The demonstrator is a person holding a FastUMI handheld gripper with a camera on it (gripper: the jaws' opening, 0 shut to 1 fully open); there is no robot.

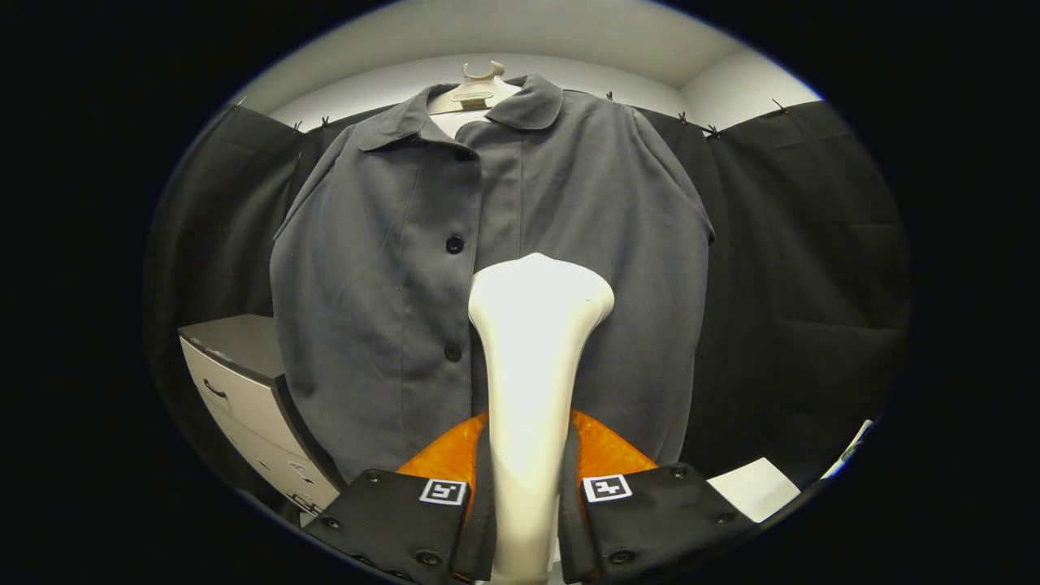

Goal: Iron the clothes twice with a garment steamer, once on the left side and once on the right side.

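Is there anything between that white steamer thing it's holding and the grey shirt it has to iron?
Nothing visible. The gripper is shut on the steamer, whose head rises ahead of the fingers, in front of the shirt on its hanger. The drawer cabinet stands off to the shirt's side. Whether the head touches the cloth cannot be told.

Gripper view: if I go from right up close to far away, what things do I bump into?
hand-held gripper, its fingers shut on the white steamer handle → steamer head → grey shirt on its hanger → black cloth wall
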